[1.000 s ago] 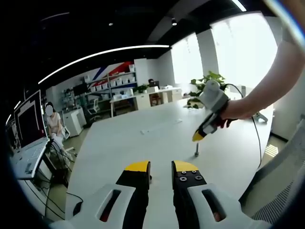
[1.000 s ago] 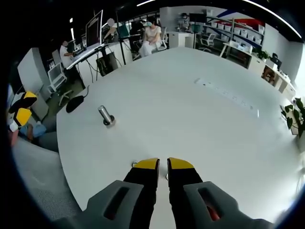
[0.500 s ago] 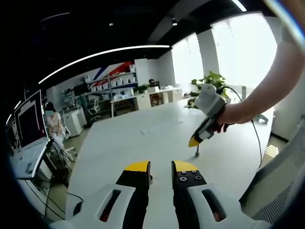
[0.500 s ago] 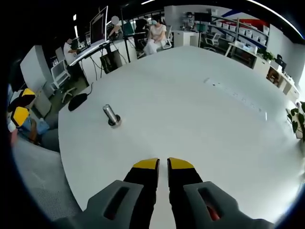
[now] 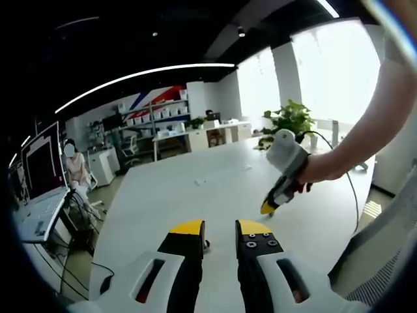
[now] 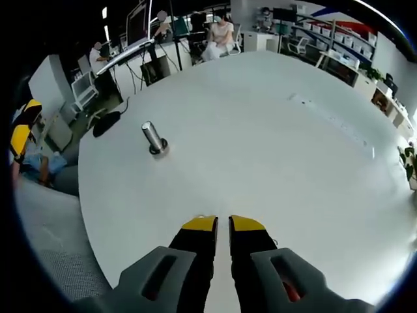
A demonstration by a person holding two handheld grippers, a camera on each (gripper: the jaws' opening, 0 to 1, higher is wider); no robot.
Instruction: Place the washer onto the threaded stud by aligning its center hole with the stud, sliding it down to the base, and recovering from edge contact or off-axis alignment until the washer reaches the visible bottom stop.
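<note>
The threaded stud [image 6: 154, 139] stands upright on its round base on the white table [image 6: 273, 150], left of and beyond my right gripper [image 6: 223, 225]. That gripper's yellow-tipped jaws stand almost together low over the table. A tiny grey sliver shows at the left tip; I cannot tell whether it is the washer. In the left gripper view a hand holds the right gripper [image 5: 267, 208], tip down close to the table and covering the stud. My left gripper [image 5: 220, 228] has a clear gap between its jaws. It also appears at the left edge as the left gripper [image 6: 23, 124].
A black mouse-like object [image 6: 105, 123] lies near the table's left edge. Desks with monitors [image 6: 140, 26], chairs and seated people lie beyond the table. A potted plant [image 5: 287, 120] stands at the far end. A long strip [image 6: 332, 120] is set into the table.
The right gripper has dropped lower toward the table and now covers the stud in the left gripper view. The stud sits slightly farther up in the right gripper view. The left gripper stayed still.
</note>
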